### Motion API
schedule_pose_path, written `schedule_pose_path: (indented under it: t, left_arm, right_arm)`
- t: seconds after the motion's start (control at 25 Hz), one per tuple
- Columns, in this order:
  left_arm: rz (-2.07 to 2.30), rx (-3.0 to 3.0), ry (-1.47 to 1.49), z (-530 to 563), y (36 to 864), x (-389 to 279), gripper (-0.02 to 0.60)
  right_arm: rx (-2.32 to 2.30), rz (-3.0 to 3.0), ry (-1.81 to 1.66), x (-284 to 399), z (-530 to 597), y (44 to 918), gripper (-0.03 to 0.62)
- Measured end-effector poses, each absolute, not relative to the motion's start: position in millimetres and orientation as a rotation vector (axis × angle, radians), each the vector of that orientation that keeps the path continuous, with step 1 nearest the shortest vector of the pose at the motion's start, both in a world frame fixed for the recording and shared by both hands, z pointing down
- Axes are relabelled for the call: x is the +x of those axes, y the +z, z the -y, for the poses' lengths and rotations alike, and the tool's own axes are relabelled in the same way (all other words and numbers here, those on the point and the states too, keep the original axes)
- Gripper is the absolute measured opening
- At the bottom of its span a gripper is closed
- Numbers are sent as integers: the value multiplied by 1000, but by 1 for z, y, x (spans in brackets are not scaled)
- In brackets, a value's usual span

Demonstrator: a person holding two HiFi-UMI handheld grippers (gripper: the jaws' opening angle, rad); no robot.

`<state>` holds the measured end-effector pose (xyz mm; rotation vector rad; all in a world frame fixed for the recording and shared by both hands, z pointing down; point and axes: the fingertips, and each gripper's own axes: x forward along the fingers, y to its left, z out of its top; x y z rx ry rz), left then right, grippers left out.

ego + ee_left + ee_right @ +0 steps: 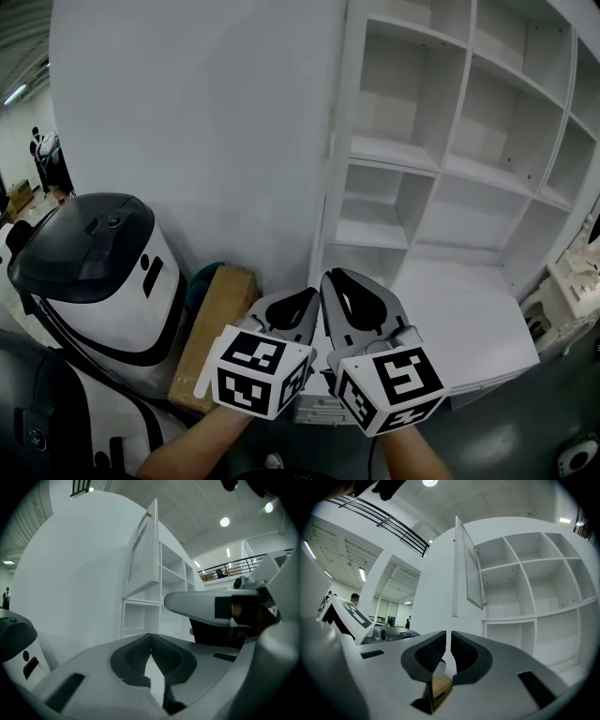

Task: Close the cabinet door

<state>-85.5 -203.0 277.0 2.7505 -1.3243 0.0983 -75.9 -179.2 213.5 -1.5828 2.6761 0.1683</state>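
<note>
A white cabinet [450, 159] with open shelf cells fills the right of the head view. Its upper door [466, 564] hangs open, swung out toward me on the cabinet's left side; the left gripper view shows the door [145, 550] nearly edge-on. Both grippers sit side by side low in the head view, level and aimed at the cabinet's left edge, short of it. My left gripper [305, 298] has its jaws together with nothing between them. My right gripper [336, 279] is shut and empty too, touching neither door nor shelves.
A broad white wall panel [187, 122] stands left of the cabinet. Below it are a black-topped white machine [94, 272] and a cardboard box [214, 328] on the floor. The cabinet's wide lower ledge [469, 319] juts out at the right, with white furniture [572, 281] beyond.
</note>
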Motion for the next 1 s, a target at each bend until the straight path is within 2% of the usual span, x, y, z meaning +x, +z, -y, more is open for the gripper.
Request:
schedule_pose_path:
  t: [0.16, 0.28, 1.0]
  left_arm:
    - [1276, 2787, 88, 212, 268, -85, 12]
    - [1244, 2812, 79, 217, 264, -84, 12]
    - [1115, 2887, 32, 234, 248, -91, 12]
  right_arm:
    - [-1638, -2628, 234, -76, 185, 193, 26]
    - [-1663, -2607, 268, -78, 188, 183, 86]
    - [-1919, -2406, 309, -82, 221, 159, 109]
